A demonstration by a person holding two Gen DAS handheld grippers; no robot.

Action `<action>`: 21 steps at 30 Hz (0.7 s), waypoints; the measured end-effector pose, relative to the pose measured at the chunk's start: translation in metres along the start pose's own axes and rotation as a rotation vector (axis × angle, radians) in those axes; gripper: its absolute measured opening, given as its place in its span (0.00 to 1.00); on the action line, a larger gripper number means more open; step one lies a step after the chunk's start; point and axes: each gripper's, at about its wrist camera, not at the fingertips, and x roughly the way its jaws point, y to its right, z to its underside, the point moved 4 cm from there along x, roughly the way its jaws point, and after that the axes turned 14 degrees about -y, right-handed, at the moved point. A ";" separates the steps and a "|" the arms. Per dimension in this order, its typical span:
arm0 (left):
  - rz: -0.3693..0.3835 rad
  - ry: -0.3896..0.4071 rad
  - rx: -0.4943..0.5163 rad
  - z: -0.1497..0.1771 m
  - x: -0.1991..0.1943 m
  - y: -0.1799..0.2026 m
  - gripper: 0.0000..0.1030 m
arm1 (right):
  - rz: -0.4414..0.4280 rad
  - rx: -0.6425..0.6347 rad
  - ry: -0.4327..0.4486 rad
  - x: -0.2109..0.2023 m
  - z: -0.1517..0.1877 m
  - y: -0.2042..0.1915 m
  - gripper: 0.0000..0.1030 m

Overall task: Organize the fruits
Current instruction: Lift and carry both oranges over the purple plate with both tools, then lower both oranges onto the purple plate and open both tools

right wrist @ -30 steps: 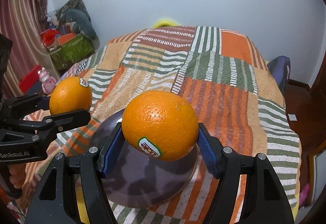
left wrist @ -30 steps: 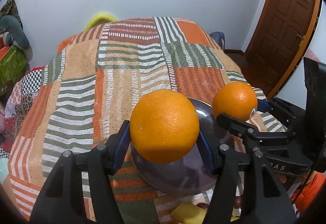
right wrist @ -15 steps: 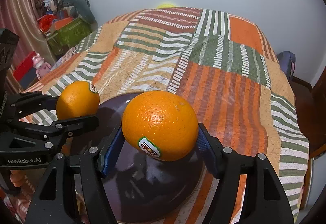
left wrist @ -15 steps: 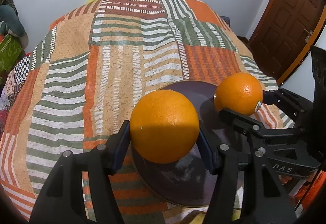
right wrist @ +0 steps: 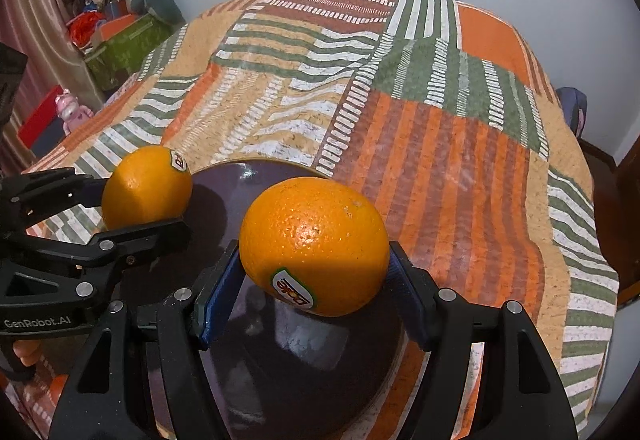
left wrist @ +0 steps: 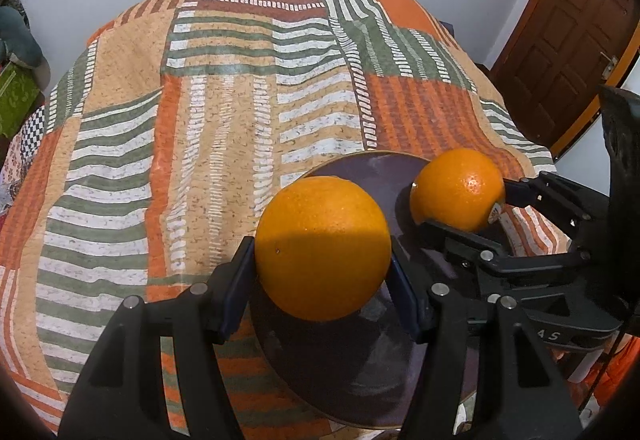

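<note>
My left gripper is shut on an orange and holds it just above a dark purple plate on the patchwork bedspread. My right gripper is shut on a second orange with a sticker, over the same plate. Each gripper shows in the other's view: the right gripper with its orange at the plate's right side, the left gripper with its orange at the plate's left side.
The striped orange and green bedspread covers the bed behind the plate. A green box and stuffed toys sit beyond the bed's left side. A brown door stands at the right.
Both grippers have moved down and tilted forward with their oranges, closer over the plate. More of the plate now lies under them.
</note>
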 end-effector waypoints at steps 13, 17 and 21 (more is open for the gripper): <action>-0.033 -0.038 -0.021 -0.004 0.014 -0.005 0.59 | 0.011 -0.025 0.003 0.001 0.000 -0.001 0.65; -0.043 -0.045 -0.021 -0.004 0.015 -0.004 0.59 | 0.015 -0.023 -0.002 0.001 0.000 -0.002 0.65; -0.027 -0.052 -0.021 -0.002 0.013 -0.004 0.61 | -0.001 -0.021 0.004 -0.003 0.003 -0.003 0.65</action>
